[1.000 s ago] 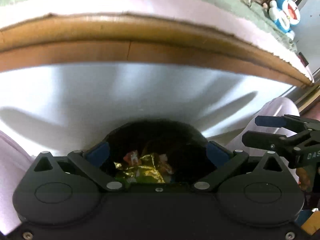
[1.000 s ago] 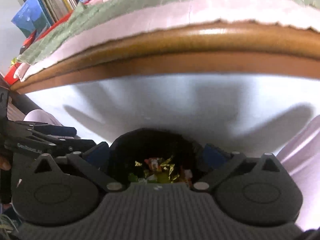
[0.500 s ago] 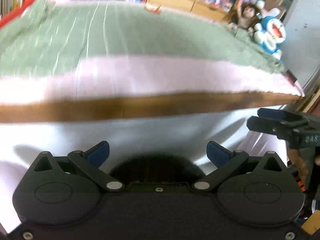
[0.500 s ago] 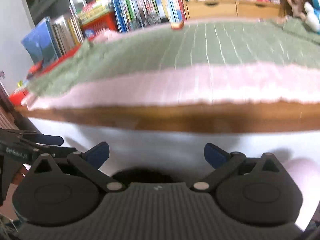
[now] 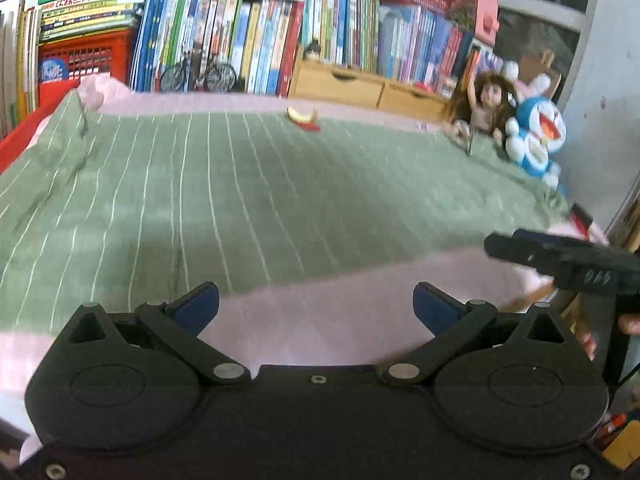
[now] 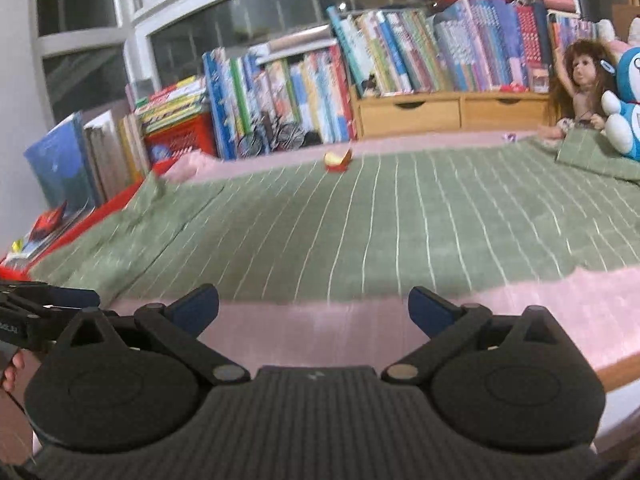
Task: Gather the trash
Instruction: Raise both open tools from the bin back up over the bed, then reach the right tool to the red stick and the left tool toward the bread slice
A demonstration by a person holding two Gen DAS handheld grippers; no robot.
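Green striped blanket (image 5: 248, 200) covers the bed; an apple piece (image 5: 303, 119) lies at its far edge, near the books (image 6: 304, 92). Left gripper (image 5: 316, 306) and right gripper (image 6: 314, 304) both stand wide open, empty. Only the left view shows fingers (image 5: 630, 324) behind the right gripper.

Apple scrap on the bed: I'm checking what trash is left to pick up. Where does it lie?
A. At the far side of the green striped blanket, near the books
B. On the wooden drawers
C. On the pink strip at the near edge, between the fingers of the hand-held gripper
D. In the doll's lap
A: the apple scrap lies at the far edge of the green striped blanket, just before the books.
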